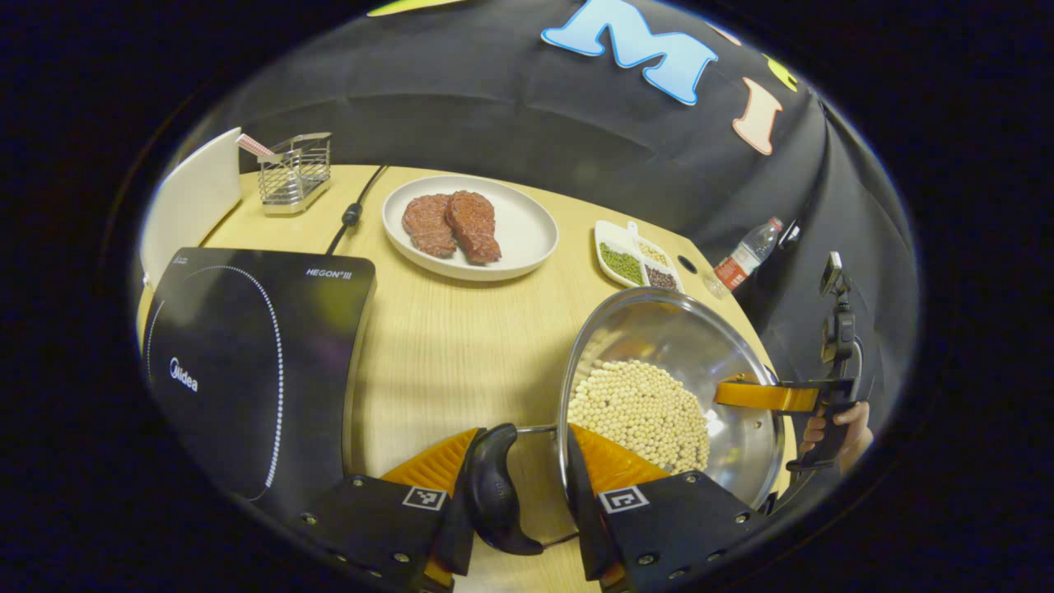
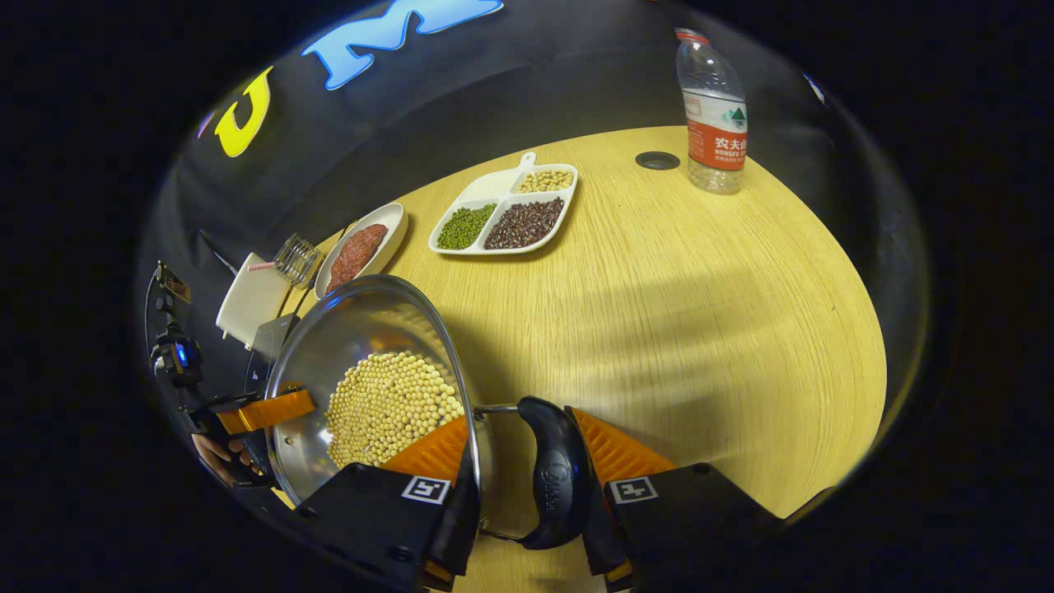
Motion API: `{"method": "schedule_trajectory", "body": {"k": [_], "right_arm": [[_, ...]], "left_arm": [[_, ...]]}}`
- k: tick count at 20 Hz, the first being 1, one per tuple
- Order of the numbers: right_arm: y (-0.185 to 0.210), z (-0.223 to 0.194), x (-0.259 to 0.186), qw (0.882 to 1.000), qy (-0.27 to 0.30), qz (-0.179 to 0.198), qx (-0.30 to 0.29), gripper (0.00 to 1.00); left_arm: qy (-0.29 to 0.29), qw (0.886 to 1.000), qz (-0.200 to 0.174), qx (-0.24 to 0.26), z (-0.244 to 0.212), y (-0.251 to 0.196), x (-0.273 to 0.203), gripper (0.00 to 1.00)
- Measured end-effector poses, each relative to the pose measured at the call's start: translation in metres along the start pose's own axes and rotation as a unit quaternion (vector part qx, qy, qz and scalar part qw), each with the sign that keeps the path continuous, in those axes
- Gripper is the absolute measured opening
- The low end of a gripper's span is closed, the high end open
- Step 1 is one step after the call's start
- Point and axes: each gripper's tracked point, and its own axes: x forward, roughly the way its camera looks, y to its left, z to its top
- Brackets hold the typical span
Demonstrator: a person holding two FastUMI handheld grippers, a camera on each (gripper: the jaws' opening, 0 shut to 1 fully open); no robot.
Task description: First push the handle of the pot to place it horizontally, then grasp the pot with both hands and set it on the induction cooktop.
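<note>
The wooden table (image 2: 659, 296) carries everything. In the left gripper view the induction cooktop (image 1: 247, 362) lies at nine o'clock, bare, and the steel pot (image 1: 683, 346) with its pale beans (image 1: 638, 412) sits at four o'clock on the wood, well apart from the cooktop. A plate of meat patties (image 1: 469, 226) stands at twelve o'clock, a divided bean dish (image 1: 638, 263) and water bottle (image 1: 745, 255) toward two.

The left gripper (image 1: 527, 486) straddles one side handle (image 1: 494, 494) at six o'clock, its fingers narrow around the loop; whether both press it cannot be told. In the right gripper view the right gripper (image 2: 527, 473) brackets the opposite handle (image 2: 556, 478) likewise — one finger inside the rim, one outside — and contact is just as uncertain.

The lift to the cooktop looks next. Both grips should firm up before rising, and the two hands should rise together — a tilt would spill beans. Travel should stay low and level, and the pot should land centred on the ring.
</note>
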Motion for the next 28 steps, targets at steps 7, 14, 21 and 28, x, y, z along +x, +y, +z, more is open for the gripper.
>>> {"method": "schedule_trajectory", "body": {"k": [7,14,21,28], "right_arm": [[0.015,-0.049,-0.057,0.999,0.028,-0.009,0.012,0.53],[0.058,-0.085,-0.109,0.999,0.036,-0.024,0.013,0.53],[0.111,-0.090,-0.143,0.999,0.028,-0.032,0.006,0.56],[0.165,-0.087,-0.143,0.999,0.011,-0.033,-0.005,0.55]], "left_arm": [[0.016,1.000,0.003,-0.011,-0.041,-0.014,-0.064,0.55],[0.017,0.999,0.002,-0.028,-0.061,-0.002,-0.137,0.55],[0.000,0.999,-0.003,-0.038,-0.051,0.022,-0.193,0.52],[-0.018,0.999,-0.010,-0.041,-0.030,0.069,-0.224,0.52]]}}
